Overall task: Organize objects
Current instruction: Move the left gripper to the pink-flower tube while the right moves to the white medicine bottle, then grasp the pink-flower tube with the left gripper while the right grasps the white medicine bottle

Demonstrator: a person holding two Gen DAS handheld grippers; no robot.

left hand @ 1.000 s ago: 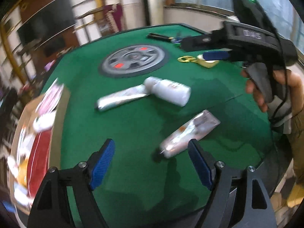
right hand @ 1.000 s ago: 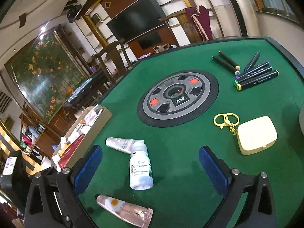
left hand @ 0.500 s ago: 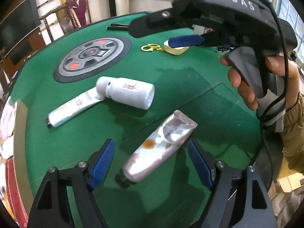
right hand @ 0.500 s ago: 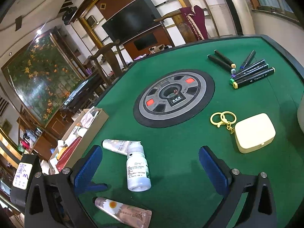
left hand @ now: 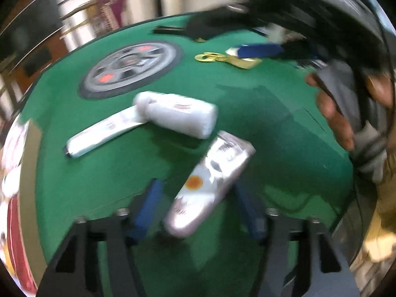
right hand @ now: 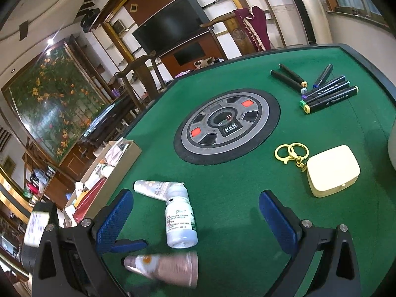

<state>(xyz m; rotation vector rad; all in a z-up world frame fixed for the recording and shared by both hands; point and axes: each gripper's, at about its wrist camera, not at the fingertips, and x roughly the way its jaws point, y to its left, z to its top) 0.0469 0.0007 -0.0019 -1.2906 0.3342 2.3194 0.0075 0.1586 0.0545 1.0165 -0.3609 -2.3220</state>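
A pink tube with a daisy print [left hand: 210, 185] lies on the green table, its cap end between the open blue fingers of my left gripper [left hand: 198, 212]; the view is blurred and the pads stand apart from it. It also shows in the right wrist view [right hand: 163, 267]. A white bottle [left hand: 178, 113] lies on its side across a white tube [left hand: 104, 131]; both show in the right wrist view, bottle [right hand: 180, 220] and tube [right hand: 153, 188]. My right gripper [right hand: 195, 220] is open and empty above the bottle.
A cardboard box [right hand: 109, 170] with several items stands at the table's left edge. A round grey panel [right hand: 225, 126] is set in the table's middle. A cream case with gold keyrings [right hand: 331, 170] and several black markers [right hand: 321, 89] lie to the right.
My left gripper has moved forward onto the pink tube and its fingers have narrowed around it. The right gripper has barely moved.
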